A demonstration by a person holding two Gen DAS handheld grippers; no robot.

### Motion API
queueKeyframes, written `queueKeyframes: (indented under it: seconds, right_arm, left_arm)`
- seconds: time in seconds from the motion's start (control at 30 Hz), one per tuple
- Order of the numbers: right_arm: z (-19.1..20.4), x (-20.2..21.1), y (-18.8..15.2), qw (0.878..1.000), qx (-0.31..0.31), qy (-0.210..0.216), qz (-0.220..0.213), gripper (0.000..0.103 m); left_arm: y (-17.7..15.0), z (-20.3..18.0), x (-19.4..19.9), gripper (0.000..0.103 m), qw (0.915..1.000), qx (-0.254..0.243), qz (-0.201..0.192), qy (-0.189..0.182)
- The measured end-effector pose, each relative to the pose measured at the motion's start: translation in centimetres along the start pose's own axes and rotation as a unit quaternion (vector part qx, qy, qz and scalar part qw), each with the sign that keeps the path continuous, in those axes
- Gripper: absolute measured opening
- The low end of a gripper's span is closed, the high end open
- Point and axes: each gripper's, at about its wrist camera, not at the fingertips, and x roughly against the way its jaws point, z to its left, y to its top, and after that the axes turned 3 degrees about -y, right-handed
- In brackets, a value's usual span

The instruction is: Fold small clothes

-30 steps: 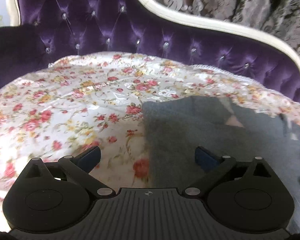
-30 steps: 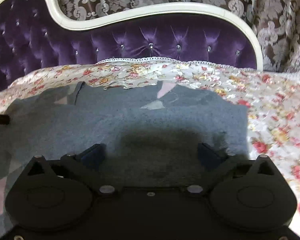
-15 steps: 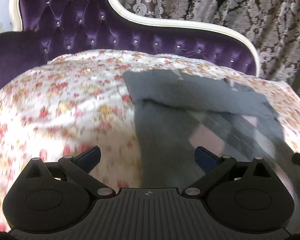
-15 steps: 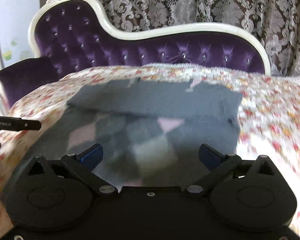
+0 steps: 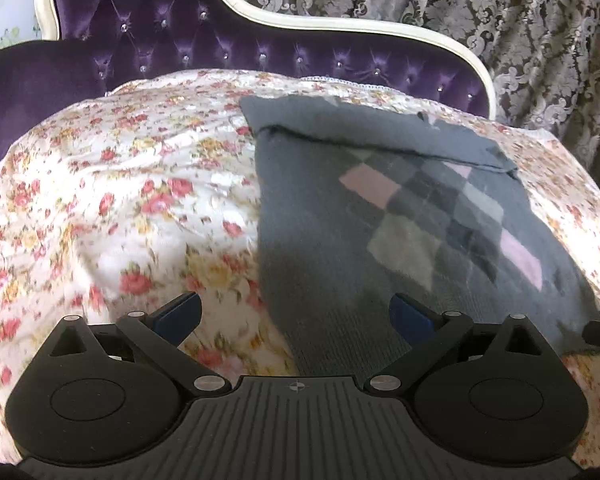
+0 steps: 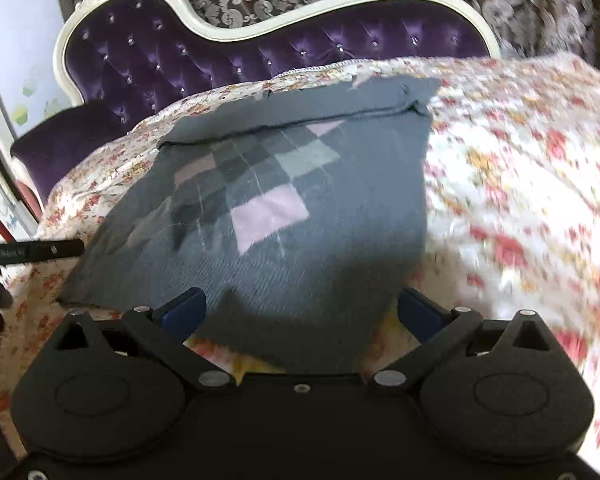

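Left wrist view: grey knit sweater with pink-grey argyle diamonds [image 5: 400,216] on floral cover [image 5: 120,200], soft, limp, light; pinch near hem corners. Left gripper [image 5: 296,312] and right gripper [image 6: 300,308] spread wide, empty.

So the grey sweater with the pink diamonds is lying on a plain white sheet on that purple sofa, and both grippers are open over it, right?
Nearly. The sheet is not plain white: both wrist views show a floral cover with red and yellow roses. The rest holds: the grey argyle sweater lies on it, on the purple tufted sofa, with the left gripper and right gripper open.
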Motion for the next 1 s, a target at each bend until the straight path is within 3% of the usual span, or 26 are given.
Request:
queueKeyframes:
  seconds: [0.17, 0.37, 0.5, 0.57, 0.6, 0.63, 0.8, 1.0]
  right_arm:
    - [-0.1, 0.4, -0.7, 1.000, -0.024, 0.013, -0.006, 0.103]
    - [-0.8, -0.1, -0.6, 0.995, -0.076, 0.061, -0.010, 0.103]
    - [-0.5, -0.5, -0.6, 0.995, -0.072, 0.064, -0.013, 0.103]
    - [-0.2, -0.6, -0.5, 0.996, -0.065, 0.064, -0.013, 0.103]
    - [-0.2, -0.6, -0.5, 0.996, -0.062, 0.064, -0.013, 0.103]
    - [-0.1, -0.5, -0.5, 0.996, -0.060, 0.064, -0.013, 0.103]
    - [-0.4, -0.5, -0.6, 0.995, -0.067, 0.072, -0.014, 0.103]
    - [-0.7, -0.4, -0.7, 0.994, -0.074, 0.081, -0.018, 0.103]
  left_arm:
    - [-1.0, -0.5, -0.2, 0.101, 0.9998, 0.005, 0.017, -0.005]
    - [-1.5, -1.0, -0.7, 0.101, 0.9995, 0.001, 0.029, -0.011]
    - [-1.6, -1.3, -1.0, 0.101, 0.9991, 0.003, 0.037, -0.022]
    - [-1.6, -1.4, -1.0, 0.092, 0.9988, -0.003, 0.039, -0.031]
    - [-1.6, -1.4, -0.9, 0.080, 0.9987, -0.004, 0.038, -0.035]
    - [-1.5, -1.5, -0.7, 0.075, 0.9986, -0.004, 0.038, -0.038]
    - [-1.5, -1.8, -0.7, 0.070, 0.9977, -0.006, 0.045, -0.051]
    - [-1.5, -1.4, -0.4, 0.054, 0.9975, 0.007, 0.045, -0.054]
